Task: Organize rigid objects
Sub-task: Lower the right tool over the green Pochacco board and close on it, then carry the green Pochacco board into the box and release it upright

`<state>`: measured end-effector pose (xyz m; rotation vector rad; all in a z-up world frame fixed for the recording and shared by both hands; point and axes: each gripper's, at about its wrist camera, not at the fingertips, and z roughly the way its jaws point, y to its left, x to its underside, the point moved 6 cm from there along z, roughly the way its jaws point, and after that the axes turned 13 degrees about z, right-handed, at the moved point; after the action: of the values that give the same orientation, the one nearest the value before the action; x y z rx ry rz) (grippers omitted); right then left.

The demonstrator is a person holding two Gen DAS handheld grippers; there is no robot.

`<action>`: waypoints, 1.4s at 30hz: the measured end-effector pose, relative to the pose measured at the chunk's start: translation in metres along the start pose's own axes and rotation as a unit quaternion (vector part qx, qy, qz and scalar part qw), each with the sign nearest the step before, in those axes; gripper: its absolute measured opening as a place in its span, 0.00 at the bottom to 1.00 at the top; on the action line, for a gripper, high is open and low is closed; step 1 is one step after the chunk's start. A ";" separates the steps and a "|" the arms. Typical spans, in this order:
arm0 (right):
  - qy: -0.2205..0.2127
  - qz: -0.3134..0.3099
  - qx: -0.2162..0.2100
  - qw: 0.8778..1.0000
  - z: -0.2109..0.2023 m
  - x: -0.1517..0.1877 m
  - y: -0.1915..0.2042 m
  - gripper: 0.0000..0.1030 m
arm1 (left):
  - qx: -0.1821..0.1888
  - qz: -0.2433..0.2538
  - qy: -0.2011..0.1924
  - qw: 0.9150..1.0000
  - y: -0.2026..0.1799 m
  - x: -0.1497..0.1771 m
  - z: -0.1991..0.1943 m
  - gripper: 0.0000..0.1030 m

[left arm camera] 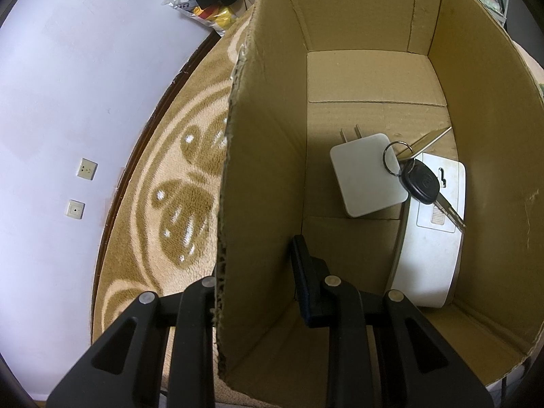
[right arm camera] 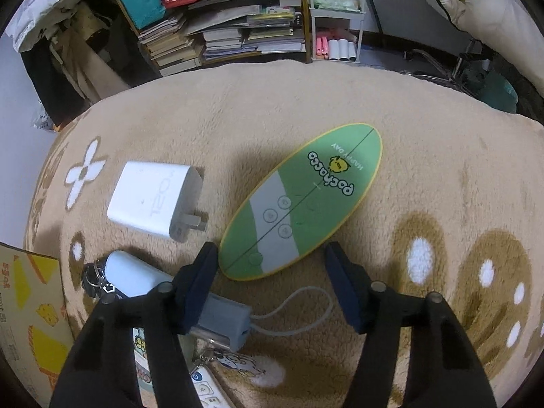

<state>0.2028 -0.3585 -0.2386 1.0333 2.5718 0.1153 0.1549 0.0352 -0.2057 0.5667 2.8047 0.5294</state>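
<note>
My left gripper (left arm camera: 258, 272) straddles the left wall of a cardboard box (left arm camera: 482, 136). One finger presses the wall's inner face, the other is hidden outside, and the jaws look shut on the wall. In the box lie a white square charger (left arm camera: 369, 173), a black car key on a ring (left arm camera: 421, 180) and a flat white device (left arm camera: 431, 244). My right gripper (right arm camera: 272, 272) hangs open over the rug, its fingers on either side of the near end of a green oval Pochacco gadget (right arm camera: 299, 200). A white plug charger (right arm camera: 156, 200) lies to its left.
Near my right gripper lie a white cylinder with a key ring (right arm camera: 136, 275), a grey adapter with a white cord (right arm camera: 224, 319) and a white remote (right arm camera: 207, 387). A printed carton (right arm camera: 30, 306) stands at the left edge. Crowded bookshelves (right arm camera: 238, 27) rise behind the beige rug (right arm camera: 442, 170).
</note>
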 end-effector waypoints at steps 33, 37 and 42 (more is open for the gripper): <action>-0.048 0.078 0.011 0.996 -0.003 -0.031 0.004 0.57 | -0.002 0.003 0.002 1.000 0.000 0.000 -0.002 0.25; -0.049 0.064 -0.030 0.996 -0.023 -0.024 0.019 0.57 | -0.002 0.003 0.002 1.000 -0.001 0.000 -0.002 0.25; -0.035 0.081 -0.097 0.991 -0.046 -0.012 0.036 0.57 | -0.002 0.002 0.002 1.000 0.000 0.000 -0.002 0.25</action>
<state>0.2176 -0.3371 -0.1846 1.1480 2.3578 0.3573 0.1539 0.0341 -0.2037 0.5711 2.8056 0.5384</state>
